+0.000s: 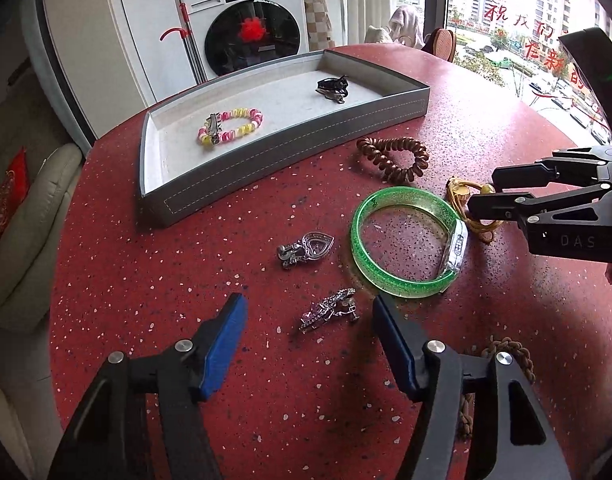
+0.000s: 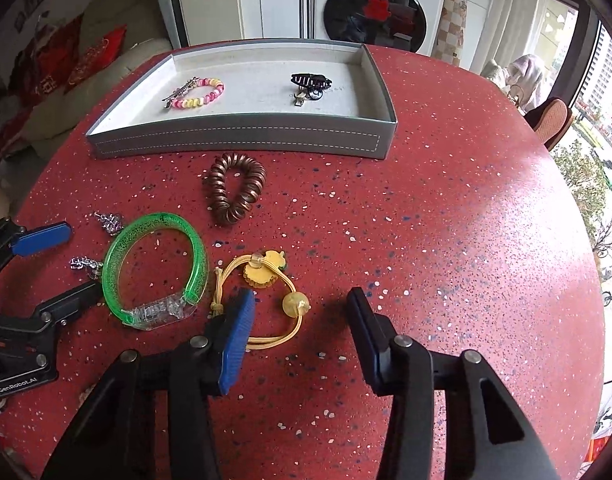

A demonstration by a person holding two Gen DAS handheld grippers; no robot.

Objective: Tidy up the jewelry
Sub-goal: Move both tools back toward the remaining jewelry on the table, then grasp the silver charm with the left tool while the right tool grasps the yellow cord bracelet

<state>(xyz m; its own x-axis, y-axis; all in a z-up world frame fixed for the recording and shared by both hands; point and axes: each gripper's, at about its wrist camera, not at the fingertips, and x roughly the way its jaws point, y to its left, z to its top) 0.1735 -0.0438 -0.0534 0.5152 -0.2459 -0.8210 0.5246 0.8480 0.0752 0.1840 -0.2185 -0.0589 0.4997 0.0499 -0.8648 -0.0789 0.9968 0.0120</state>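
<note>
We hold the left hand-held gripper (image 1: 310, 320) wide open just above the red speckled bench (image 1: 186, 280), and the small silver rhinestone hair clip (image 1: 330, 309) lies directly ahead of it, between the two blue pads. The clip's long axis runs on a slant, rising from near-left to far-right, so it lies at an angle across the line between our fingers rather than square to it. We judge that a slight twist of the wrist would be needed before closing, so the pads meet the clip's long sides.

Our right hand-held gripper (image 2: 300, 304) is also open and empty. It hangs over the yellow elastic hair tie with round beads (image 2: 266, 280), whose loop lies partly between its fingers; the left blue pad (image 2: 236, 340) covers the near-left part of the loop. That makes the right one nearer to the tie and the left one nearer to the clip.

The translucent green plastic bangle (image 1: 406, 240) sits just right of the clip, and a silver heart-shaped pendant (image 1: 306, 249) lies beyond it. The brown spiral coil hair tie (image 2: 236, 188) rests between these and the grey stitched tray (image 2: 242, 140). The tray already holds a pink-and-yellow beaded bracelet (image 2: 200, 94) and a black claw clip (image 2: 310, 84), so the sorting looks to us partly done.
</note>
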